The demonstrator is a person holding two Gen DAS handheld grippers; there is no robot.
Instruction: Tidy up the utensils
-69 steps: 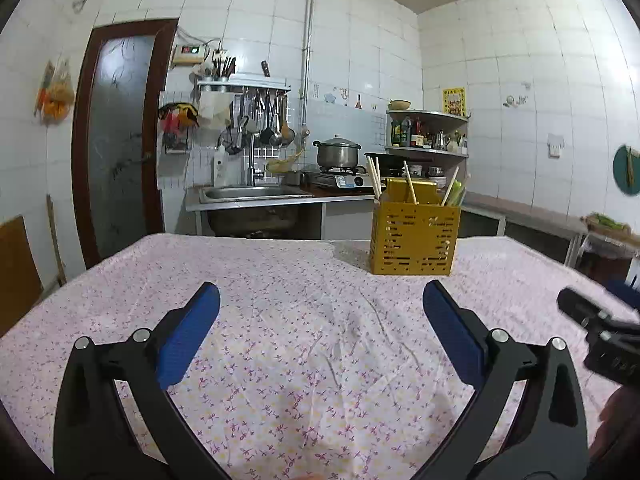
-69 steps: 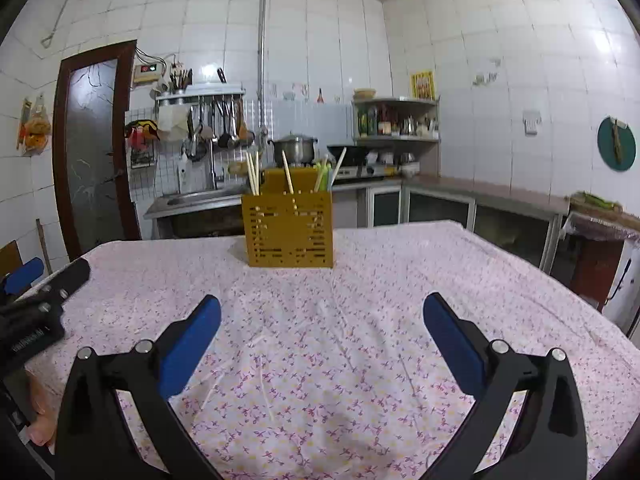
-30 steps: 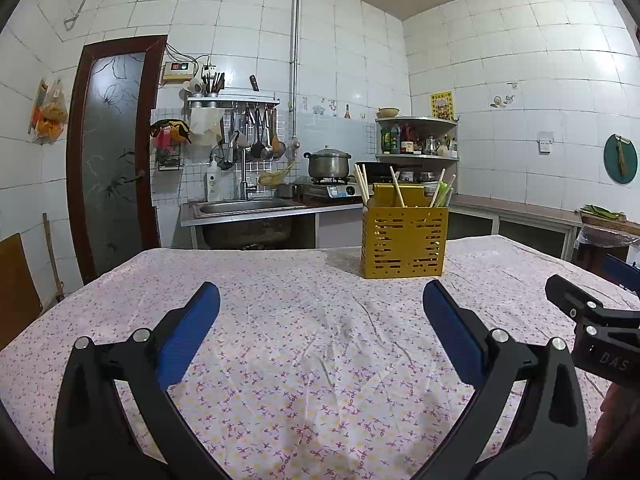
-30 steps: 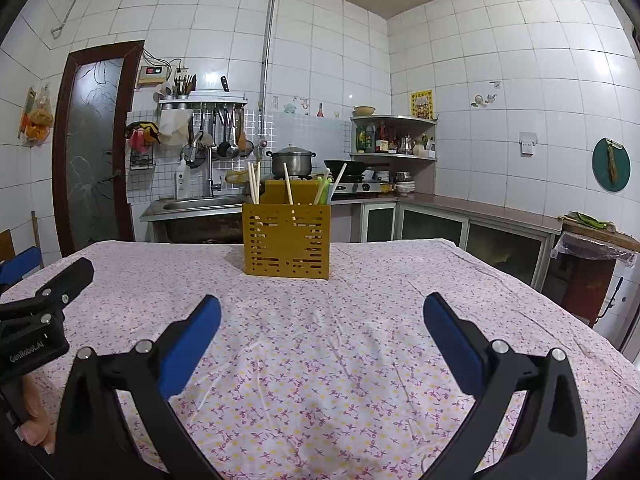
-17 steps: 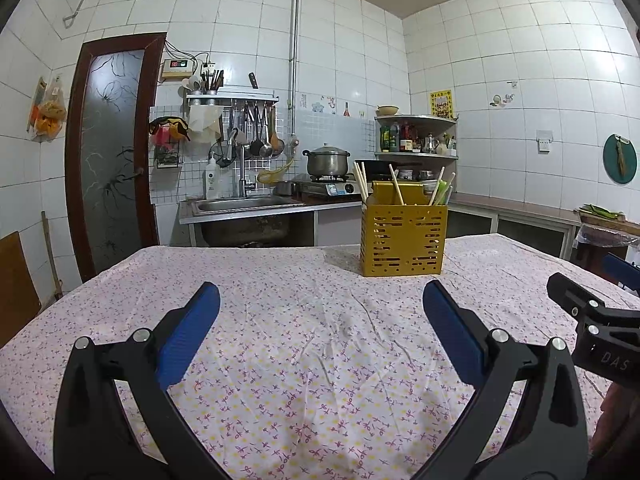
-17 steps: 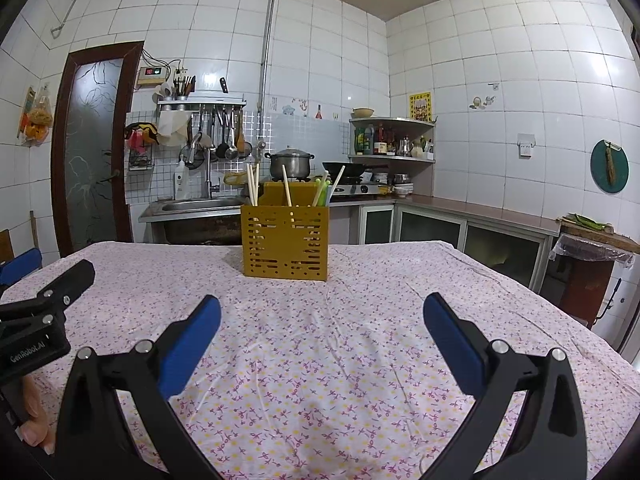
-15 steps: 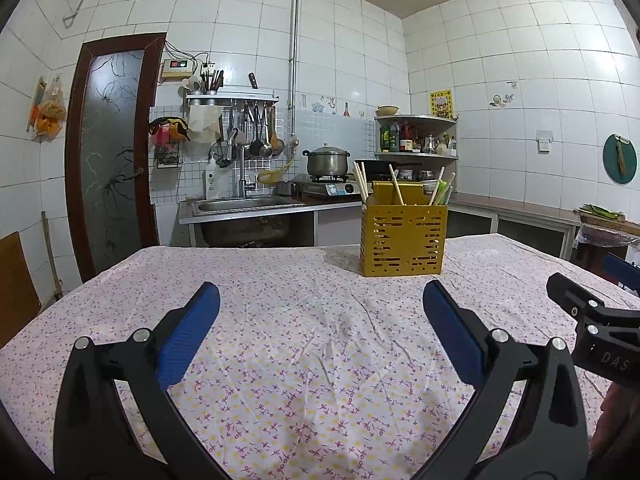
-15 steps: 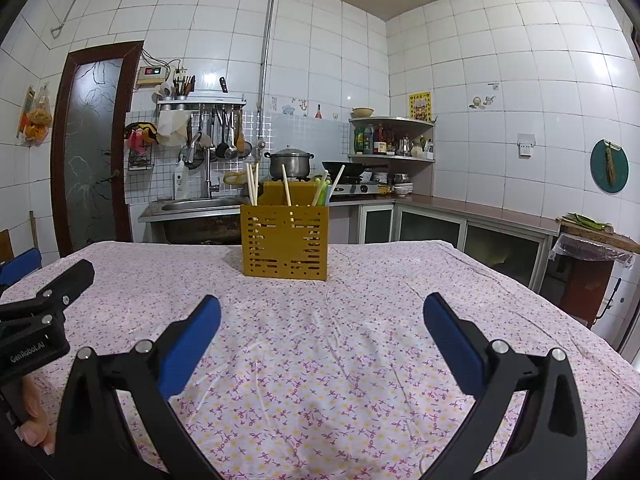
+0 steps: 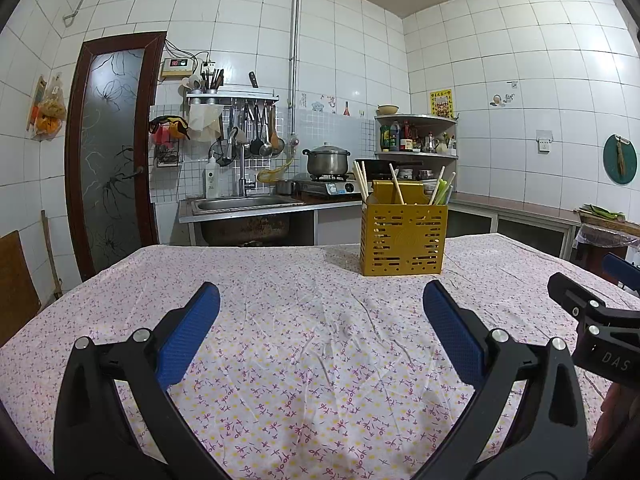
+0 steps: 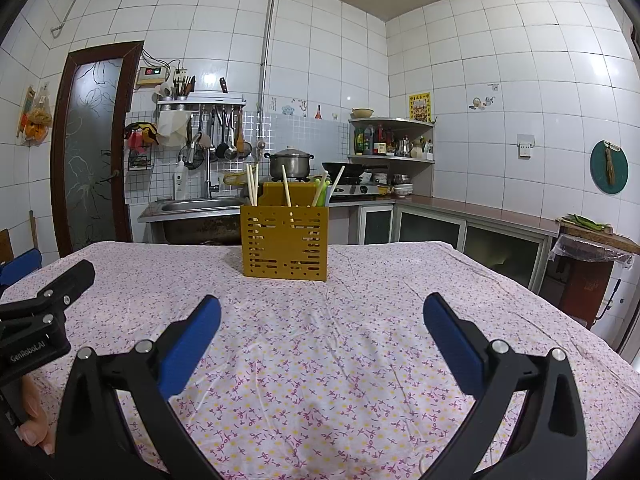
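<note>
Standing well beyond both spread, empty tongs [image 9: 320, 300] [image 10: 320, 302], the yellow utensil holder [image 10: 285, 242] of chopsticks [image 10: 252, 184].

- A yellow utensil holder [image 9: 403, 240] stands upright on the far part of the table, a box with rows of slots cut through its front wall and a taller panel rising at the back.
- Pale chopsticks [image 9: 360, 184] lean out of its left side, and one more [image 9: 397, 189] slants near the middle.
- Green utensils [image 9: 440, 192] stick up at its right side.
</note>
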